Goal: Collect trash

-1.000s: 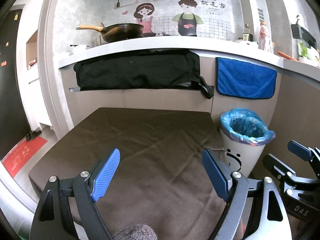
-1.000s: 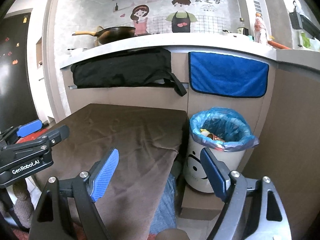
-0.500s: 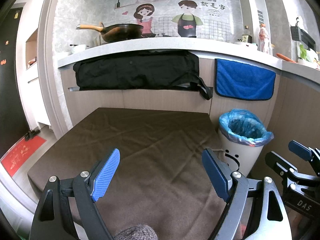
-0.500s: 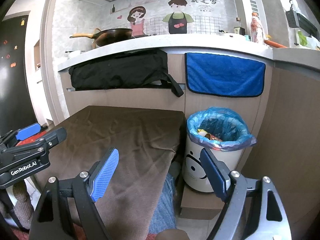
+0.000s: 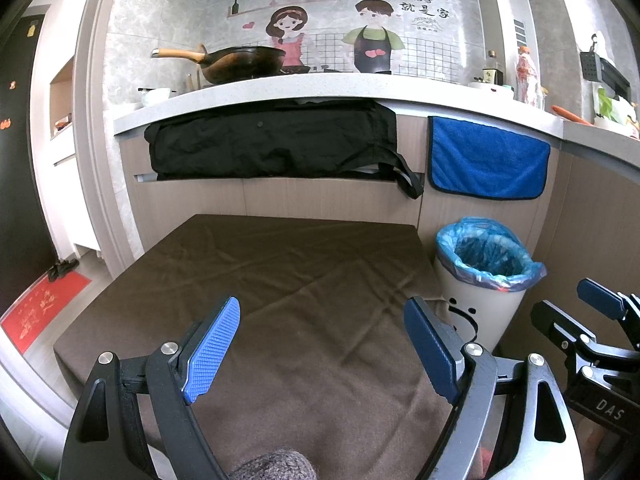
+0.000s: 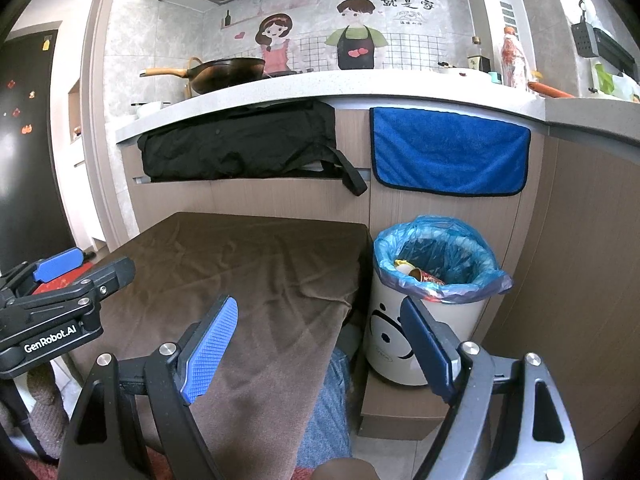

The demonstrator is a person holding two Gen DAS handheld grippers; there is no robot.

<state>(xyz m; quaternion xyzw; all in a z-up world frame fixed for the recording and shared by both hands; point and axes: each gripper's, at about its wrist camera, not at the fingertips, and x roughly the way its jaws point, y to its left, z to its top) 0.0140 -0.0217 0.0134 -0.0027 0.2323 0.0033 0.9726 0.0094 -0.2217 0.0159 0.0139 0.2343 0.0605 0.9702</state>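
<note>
Right wrist view: trash [image 6: 416,274] in bin [image 6: 424,320], centre right; tabletop [image 6: 248,264] bare; both grippers' fingers [image 6: 210,346] spread, empty.

White bin [image 6: 420,336], blue liner, upright beside table; wrappers [image 6: 420,276] inside.

Matt brown cloth [image 5: 280,280] on table; crinkled glossy blue plastic liner [image 6: 472,240] in bin.

Ahead of you: brown cloth [image 5: 288,320] covers the table | black apron [image 5: 272,144] and blue towel [image 5: 488,160] hang under the counter [image 5: 320,88] | wok [image 5: 240,64] sits on top
</note>
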